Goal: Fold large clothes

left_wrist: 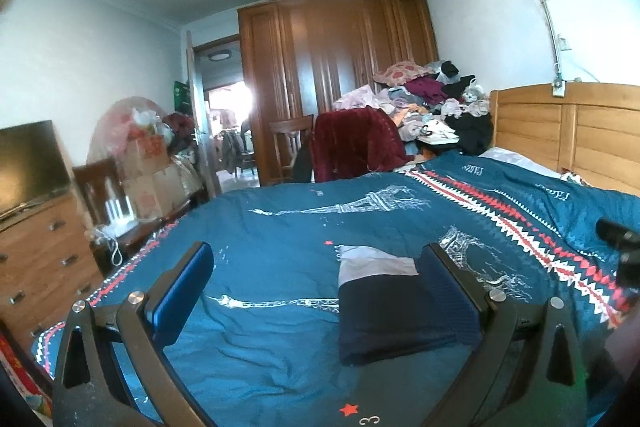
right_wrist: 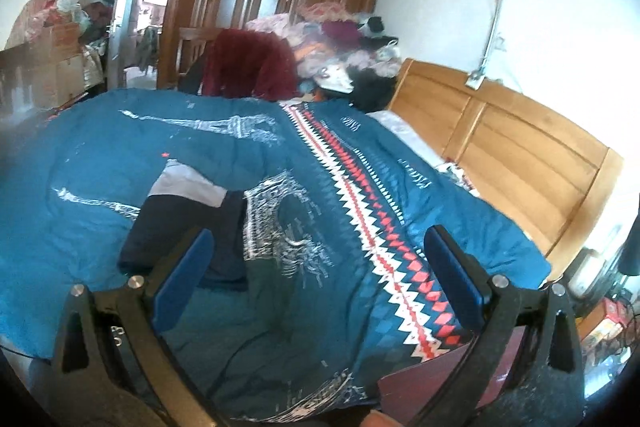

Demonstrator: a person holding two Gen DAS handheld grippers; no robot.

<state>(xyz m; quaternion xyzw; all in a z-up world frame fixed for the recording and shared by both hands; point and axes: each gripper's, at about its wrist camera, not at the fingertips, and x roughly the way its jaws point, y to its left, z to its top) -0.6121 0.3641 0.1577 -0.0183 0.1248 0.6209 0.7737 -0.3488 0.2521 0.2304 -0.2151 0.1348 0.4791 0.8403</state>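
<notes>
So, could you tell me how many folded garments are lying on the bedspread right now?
1. A folded navy-and-grey garment lies flat on the blue bedspread, near its middle, just ahead of the open left gripper. Others may be hidden.

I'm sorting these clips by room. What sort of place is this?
A lived-in home bedroom, most likely. A bed with a wooden headboard and a teal Eiffel Tower duvet fills the view, a tall wooden wardrobe stands behind, and loose clothes are heaped beside it.

Daylight fills the room, flaring white at the doorway point(left_wrist: 236, 99) and overexposing the right view's wall point(right_wrist: 560, 27) (detail lost). Fisheye curvature bends the headboard point(right_wrist: 500, 147); black vignette rings both views; the right one looks softly blurred.
</notes>
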